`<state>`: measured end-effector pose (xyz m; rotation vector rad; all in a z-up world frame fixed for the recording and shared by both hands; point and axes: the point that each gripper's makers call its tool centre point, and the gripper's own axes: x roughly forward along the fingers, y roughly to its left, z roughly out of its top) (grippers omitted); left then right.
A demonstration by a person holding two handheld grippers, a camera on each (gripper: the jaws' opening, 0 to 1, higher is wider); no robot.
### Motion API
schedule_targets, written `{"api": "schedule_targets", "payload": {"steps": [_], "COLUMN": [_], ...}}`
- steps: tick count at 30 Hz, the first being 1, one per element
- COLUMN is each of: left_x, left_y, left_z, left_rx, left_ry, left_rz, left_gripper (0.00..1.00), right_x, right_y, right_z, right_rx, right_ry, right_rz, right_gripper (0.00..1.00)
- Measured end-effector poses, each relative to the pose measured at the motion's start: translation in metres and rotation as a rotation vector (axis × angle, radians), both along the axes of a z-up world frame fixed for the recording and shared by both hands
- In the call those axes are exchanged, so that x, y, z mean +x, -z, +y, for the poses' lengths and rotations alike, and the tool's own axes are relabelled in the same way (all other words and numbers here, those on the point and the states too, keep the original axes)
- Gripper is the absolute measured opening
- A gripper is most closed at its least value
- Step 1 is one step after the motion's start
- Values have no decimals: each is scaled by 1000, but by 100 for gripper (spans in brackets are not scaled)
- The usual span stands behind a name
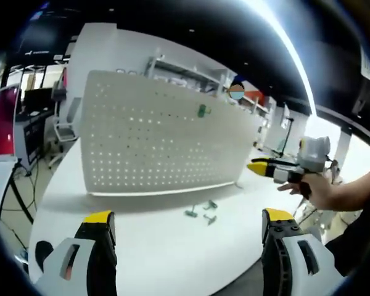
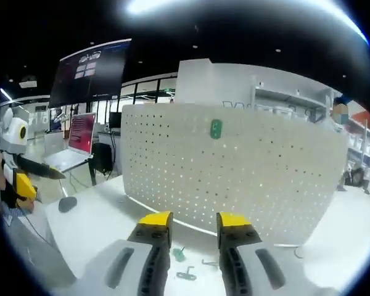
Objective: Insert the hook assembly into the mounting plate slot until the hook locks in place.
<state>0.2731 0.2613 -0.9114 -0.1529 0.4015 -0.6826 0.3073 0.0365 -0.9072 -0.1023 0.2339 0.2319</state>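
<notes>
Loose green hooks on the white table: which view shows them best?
Left gripper view: the three loose green hooks lie in the open on the white table, between its jaws. In the right gripper view the hooks sit low, partly hidden by the yellow-tipped jaws.

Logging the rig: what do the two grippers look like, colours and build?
Left gripper: pale grey moulded jaws with dark slots and yellow tip pads. Right gripper: the same grey bodies, dark slots, yellow pads. In the left gripper view its black-and-yellow jaws sit under a white housing.
</notes>
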Motion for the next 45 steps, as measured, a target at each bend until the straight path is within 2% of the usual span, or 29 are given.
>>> {"api": "schedule_targets", "payload": {"steps": [5, 14, 16, 23, 34, 45], "left_x": [0, 0, 1, -2, -6, -6], "left_y": [2, 6, 8, 16, 24, 31], "left_z": [-2, -1, 2, 7, 10, 16], "left_rx": [13, 24, 26, 54, 59, 68], "left_ry": [15, 20, 11, 7, -7, -17], "left_rz": [5, 14, 16, 36, 53, 69], "left_gripper": [100, 100, 100, 100, 100, 100], "right_x": [-20, -46, -51, -64, -93, -101], "right_y": [19, 42, 49, 59, 82, 89], "right_z": [8, 13, 16, 16, 17, 18], "right_rx": [5, 11, 29, 44, 47, 67], "right_ry": [-11, -33, -44, -48, -64, -60], "right_rz": [51, 122, 154, 184, 275, 305], "right_gripper": [27, 28, 28, 31, 33, 34]}}
